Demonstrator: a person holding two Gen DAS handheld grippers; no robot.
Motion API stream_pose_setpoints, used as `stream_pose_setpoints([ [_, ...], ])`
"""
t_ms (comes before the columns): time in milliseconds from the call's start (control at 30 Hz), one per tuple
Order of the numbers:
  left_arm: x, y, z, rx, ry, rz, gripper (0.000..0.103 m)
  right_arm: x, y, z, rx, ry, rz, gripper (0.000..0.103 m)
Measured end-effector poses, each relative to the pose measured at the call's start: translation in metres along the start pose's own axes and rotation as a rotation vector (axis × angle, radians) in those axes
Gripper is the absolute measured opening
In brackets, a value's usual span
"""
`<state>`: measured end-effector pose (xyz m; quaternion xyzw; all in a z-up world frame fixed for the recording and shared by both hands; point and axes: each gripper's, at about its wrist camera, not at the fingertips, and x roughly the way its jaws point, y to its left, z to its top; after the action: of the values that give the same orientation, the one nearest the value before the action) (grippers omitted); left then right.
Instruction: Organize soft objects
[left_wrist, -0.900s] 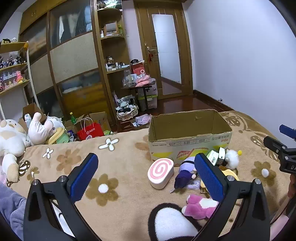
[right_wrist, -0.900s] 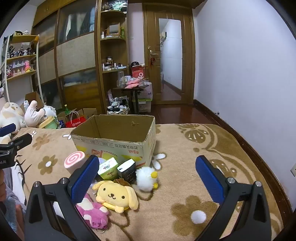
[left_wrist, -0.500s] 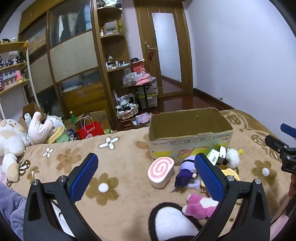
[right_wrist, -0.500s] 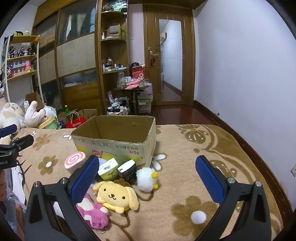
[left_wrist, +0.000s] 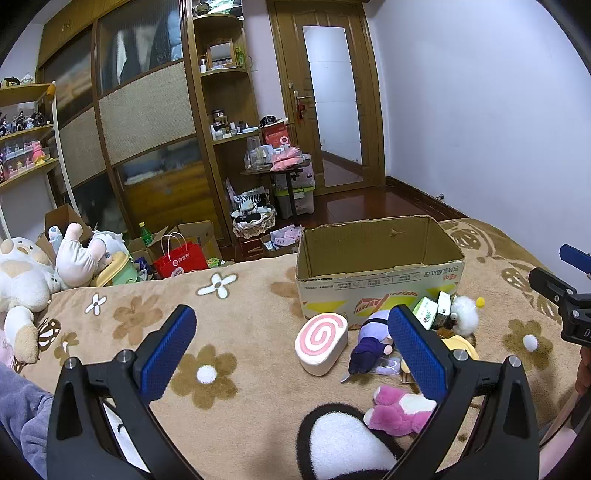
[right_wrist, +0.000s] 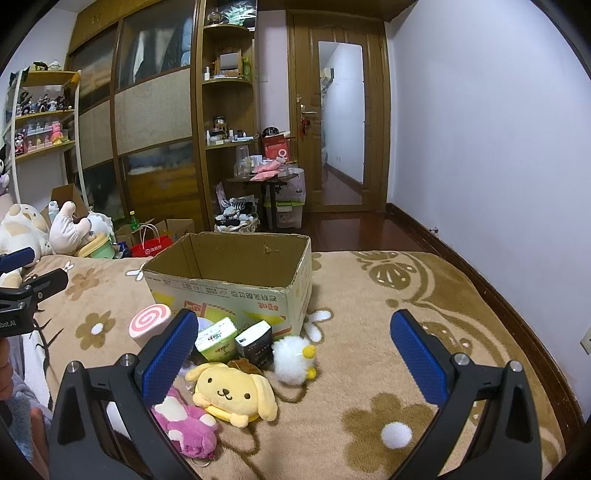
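Box (right_wrist: 236, 280): open-topped on the blanket (right_wrist: 369, 314), ready for toys.
Toys (right_wrist: 232, 391): heaped just beside it.
Left claw (left_wrist: 291, 358): wide open, empty.
Right claw (right_wrist: 295, 360): wide open, empty.

A red bag (left_wrist: 181, 258) sits on the floor at left centre below a wooden wardrobe (left_wrist: 144, 122), a cluttered side table (right_wrist: 267, 177) stands at centre, and a glass-panelled door (right_wrist: 341, 122) fills the upper right.
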<state>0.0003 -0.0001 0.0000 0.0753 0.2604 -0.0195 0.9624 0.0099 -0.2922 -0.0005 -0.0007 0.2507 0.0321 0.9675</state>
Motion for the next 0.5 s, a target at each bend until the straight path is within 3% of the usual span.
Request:
stream_pose_setpoints([
  [500, 0.0039, 0.0045, 0.0049, -0.003, 0.003, 0.008, 0.102, 0.0, 0.0006, -0.0009, -0.002, -0.005, -0.001, 0.103],
])
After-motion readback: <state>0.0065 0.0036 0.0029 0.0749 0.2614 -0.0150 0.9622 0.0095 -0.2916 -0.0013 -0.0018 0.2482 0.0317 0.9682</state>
